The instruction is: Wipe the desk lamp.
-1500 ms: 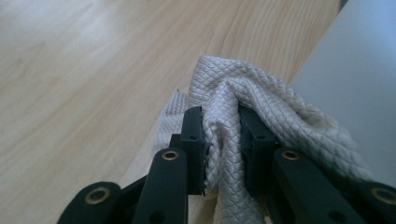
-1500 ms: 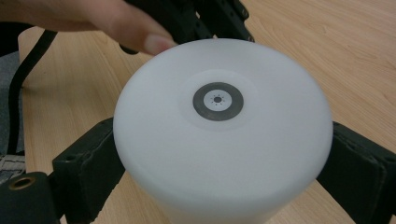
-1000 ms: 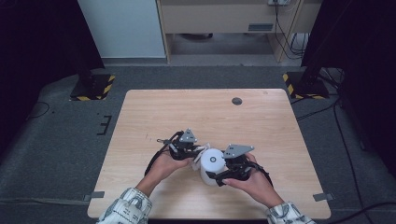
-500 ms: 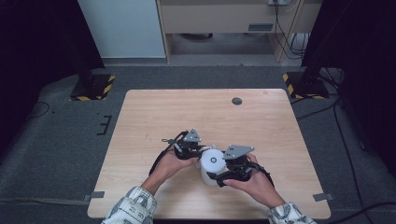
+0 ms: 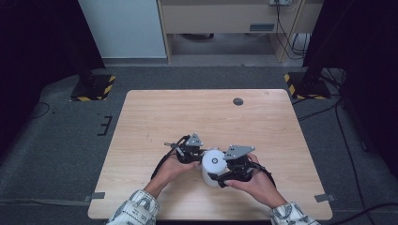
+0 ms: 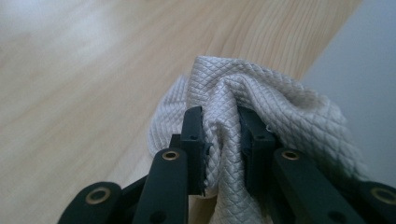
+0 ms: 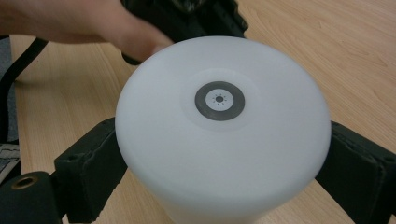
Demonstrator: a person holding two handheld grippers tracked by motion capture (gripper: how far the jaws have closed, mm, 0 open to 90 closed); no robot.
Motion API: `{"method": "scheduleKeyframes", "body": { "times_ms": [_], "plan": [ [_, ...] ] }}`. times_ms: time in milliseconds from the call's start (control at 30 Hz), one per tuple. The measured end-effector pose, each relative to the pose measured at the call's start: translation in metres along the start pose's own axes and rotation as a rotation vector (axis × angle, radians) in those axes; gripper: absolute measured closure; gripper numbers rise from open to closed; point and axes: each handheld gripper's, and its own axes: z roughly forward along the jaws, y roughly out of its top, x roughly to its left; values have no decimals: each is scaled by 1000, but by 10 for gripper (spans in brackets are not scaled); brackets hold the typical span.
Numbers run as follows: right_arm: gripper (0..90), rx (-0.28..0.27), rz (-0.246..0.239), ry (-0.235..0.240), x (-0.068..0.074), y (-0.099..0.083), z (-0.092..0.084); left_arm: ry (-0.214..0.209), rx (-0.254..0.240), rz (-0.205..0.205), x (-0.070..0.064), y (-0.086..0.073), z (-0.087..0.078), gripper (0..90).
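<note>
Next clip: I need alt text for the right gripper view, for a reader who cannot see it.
A white, round-topped plastic cylinder with a small grey ring at its centre is clamped between the right gripper's two black jaws. It is seen above a light wooden table. Behind it, the person's other hand holds a black gripper close to the cylinder.

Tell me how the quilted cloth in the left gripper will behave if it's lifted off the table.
The cloth bunches into soft folds between the left gripper jaws, so it is probably floppy and would drape. Its thin quilted weave suggests it is light. The textured surface likely resists slipping.
</note>
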Motion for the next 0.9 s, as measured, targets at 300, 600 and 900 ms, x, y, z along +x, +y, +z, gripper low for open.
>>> {"method": "scheduleKeyframes", "body": {
  "times_ms": [300,600,900],
  "plan": [
    [92,11,-6,-4,0,1,-1,-26,33,19,5,5,7,738],
    [92,18,-9,-7,1,1,-2,-48,72,9,7,-9,17,737],
    [92,16,-13,-5,0,1,-1,-117,-8,-46,12,2,0,737]
  ]
}}
